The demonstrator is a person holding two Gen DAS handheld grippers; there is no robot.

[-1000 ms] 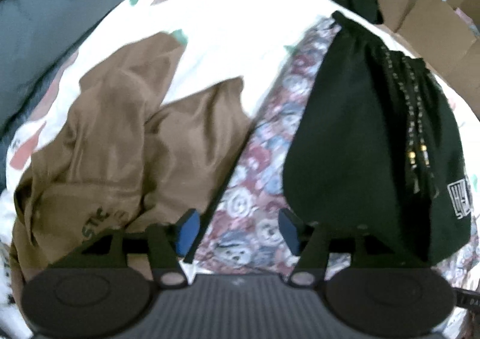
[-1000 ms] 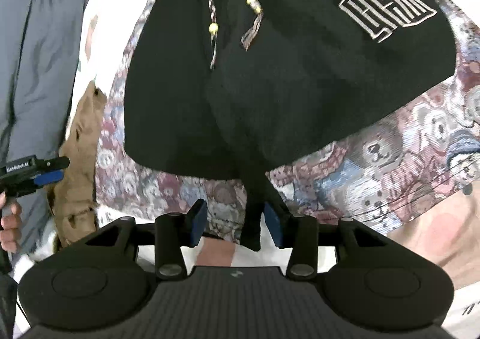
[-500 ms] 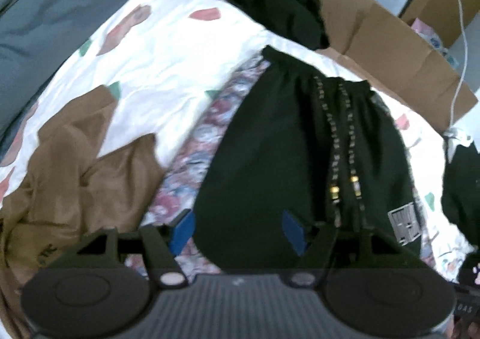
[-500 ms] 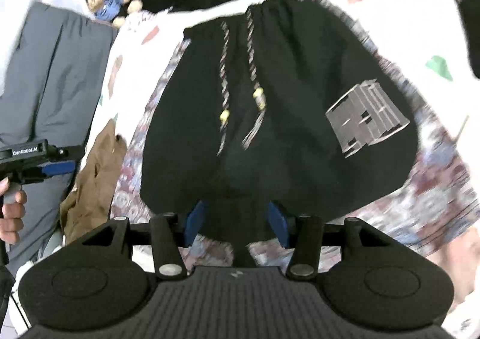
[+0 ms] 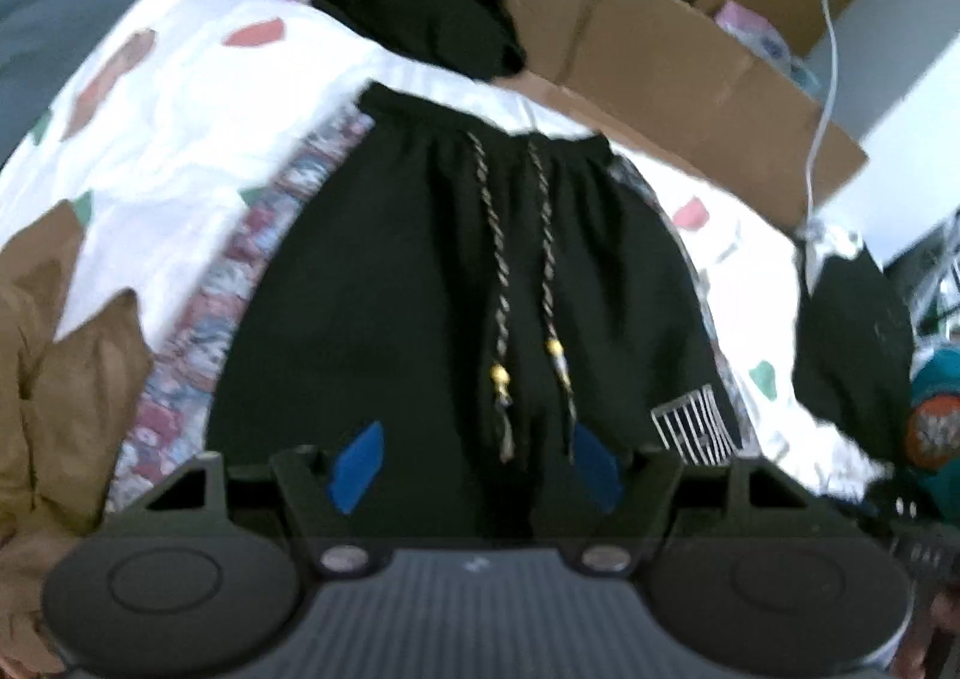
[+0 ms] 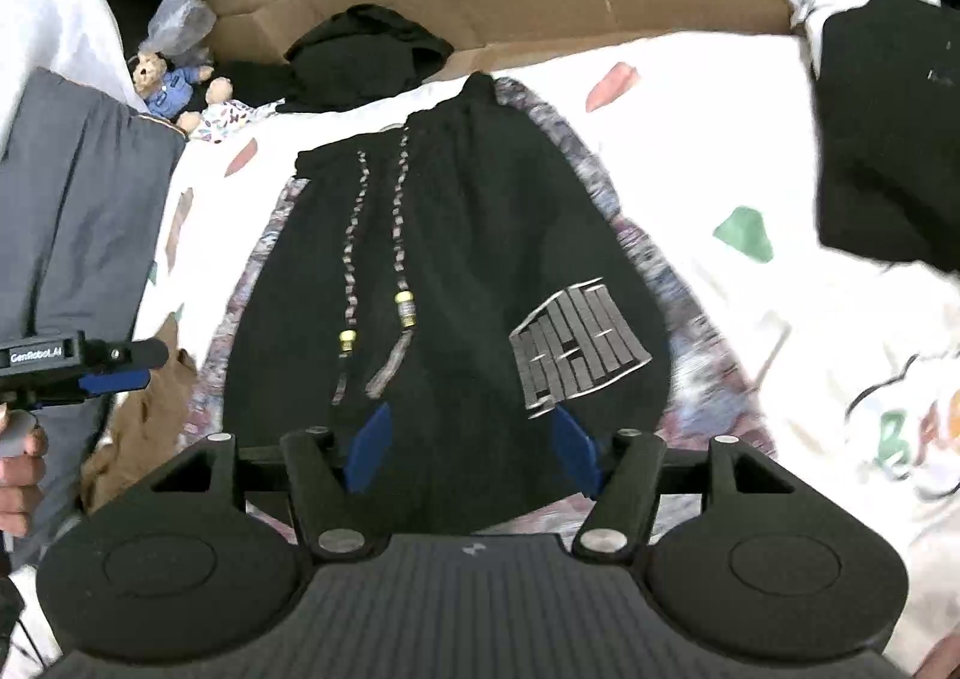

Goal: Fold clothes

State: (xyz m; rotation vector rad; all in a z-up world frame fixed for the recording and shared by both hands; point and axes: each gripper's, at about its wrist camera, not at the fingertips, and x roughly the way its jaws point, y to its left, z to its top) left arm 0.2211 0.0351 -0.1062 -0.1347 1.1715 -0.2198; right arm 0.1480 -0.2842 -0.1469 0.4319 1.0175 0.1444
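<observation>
Shorts (image 6: 456,283) lie flat on the patterned cloth (image 6: 672,283), drawstrings (image 5: 522,271) loose. Left gripper (image 5: 474,469) and right gripper (image 6: 471,448) hover above, jaws opening, empty. Risk: pinching the cloth underneath drags both layers.

Left tongs (image 5: 474,466) opening, empty, above black shorts (image 5: 420,289) flat on patterned blanket (image 5: 198,331).

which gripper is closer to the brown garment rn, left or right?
Left. The left gripper hangs right beside the brown garment, at the black shorts' left edge. The right gripper is over the shorts' hem, near the white logo.
</observation>
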